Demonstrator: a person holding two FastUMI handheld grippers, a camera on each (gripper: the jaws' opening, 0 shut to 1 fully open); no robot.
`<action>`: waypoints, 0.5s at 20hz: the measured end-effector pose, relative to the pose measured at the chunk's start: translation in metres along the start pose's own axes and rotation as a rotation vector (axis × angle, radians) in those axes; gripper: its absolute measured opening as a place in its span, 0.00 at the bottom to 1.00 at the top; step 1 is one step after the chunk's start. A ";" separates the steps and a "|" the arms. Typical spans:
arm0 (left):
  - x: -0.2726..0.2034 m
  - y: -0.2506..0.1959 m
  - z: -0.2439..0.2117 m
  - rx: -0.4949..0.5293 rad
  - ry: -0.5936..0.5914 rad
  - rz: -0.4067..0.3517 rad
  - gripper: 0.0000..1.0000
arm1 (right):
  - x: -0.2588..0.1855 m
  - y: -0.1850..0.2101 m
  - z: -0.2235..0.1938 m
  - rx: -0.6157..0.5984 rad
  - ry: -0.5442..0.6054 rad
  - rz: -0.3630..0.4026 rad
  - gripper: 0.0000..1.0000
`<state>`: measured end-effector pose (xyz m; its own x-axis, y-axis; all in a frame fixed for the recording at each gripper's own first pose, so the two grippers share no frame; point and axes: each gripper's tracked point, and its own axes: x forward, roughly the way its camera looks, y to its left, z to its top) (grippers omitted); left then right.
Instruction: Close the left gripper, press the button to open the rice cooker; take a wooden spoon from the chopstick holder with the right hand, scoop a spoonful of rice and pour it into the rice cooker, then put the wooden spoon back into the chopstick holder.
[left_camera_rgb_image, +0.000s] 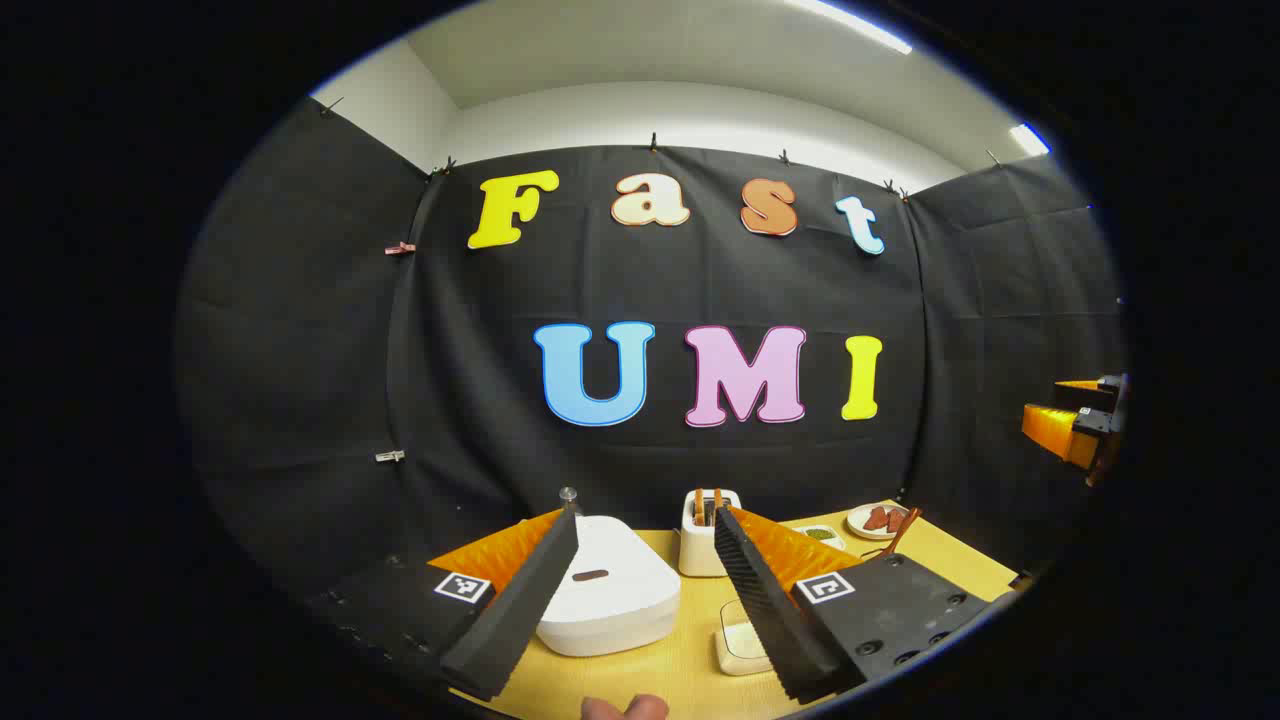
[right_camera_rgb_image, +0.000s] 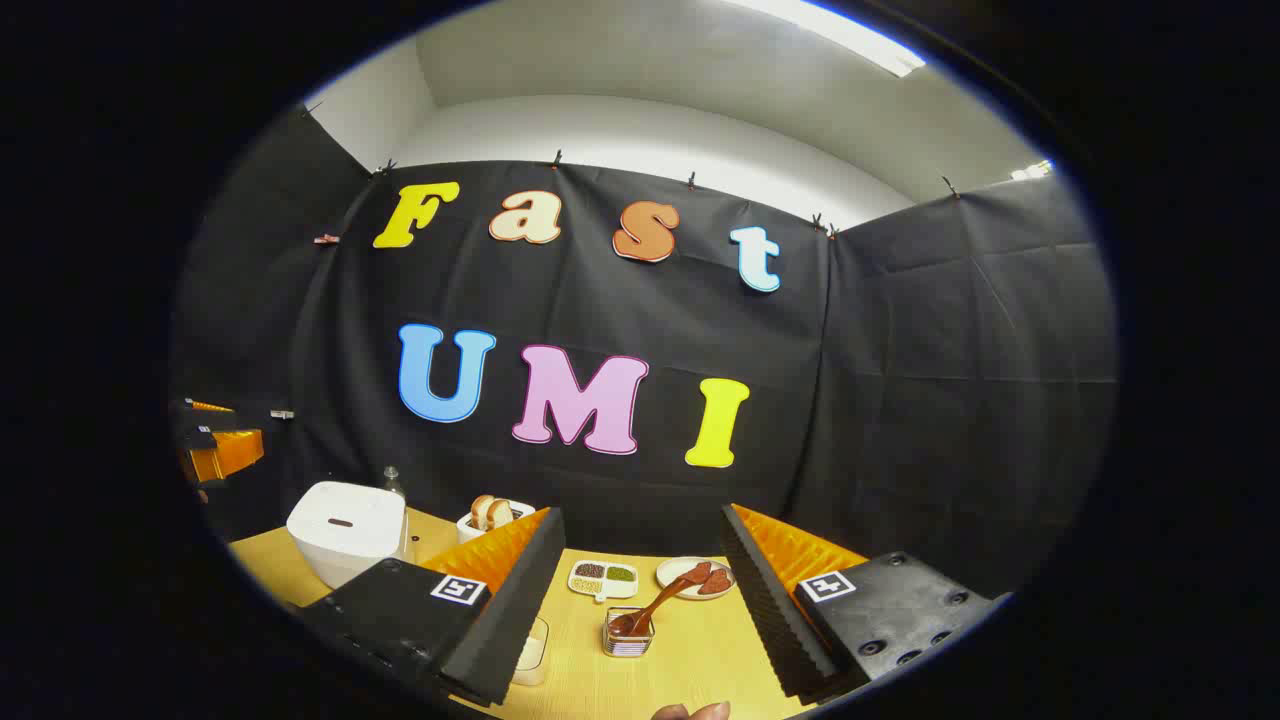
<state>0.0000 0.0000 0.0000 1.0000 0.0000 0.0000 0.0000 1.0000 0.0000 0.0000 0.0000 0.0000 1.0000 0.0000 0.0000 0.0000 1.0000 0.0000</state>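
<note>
The white rice cooker stands on the yellow table with its lid down, just beyond and below my left gripper, which is open and holds nothing. In the right gripper view the rice cooker is at the far left. A wooden spoon leans in a small clear holder below and ahead of my right gripper, also open and holding nothing. A clear container of rice sits right of the cooker. The spoon handle shows at the table's right.
A white toaster with bread slices stands behind the cooker, a small bottle to its left. A divided dish of beans and a plate of reddish pieces lie at the back. The other gripper hovers far right.
</note>
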 end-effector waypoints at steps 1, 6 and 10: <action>-0.001 0.001 0.002 0.001 -0.002 0.003 0.95 | 0.000 0.001 0.001 -0.003 -0.003 0.001 0.97; -0.005 0.004 0.003 0.001 -0.006 0.005 0.95 | -0.001 0.006 -0.001 0.008 -0.001 0.009 0.97; -0.006 0.006 0.005 0.004 -0.013 0.009 0.95 | 0.000 0.005 -0.002 0.004 -0.004 0.006 0.97</action>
<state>-0.0064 0.0056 0.0053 0.9999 0.0090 0.0128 -0.0090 1.0000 0.0037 0.0002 0.0051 -0.0025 1.0000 0.0060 0.0037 -0.0060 1.0000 0.0042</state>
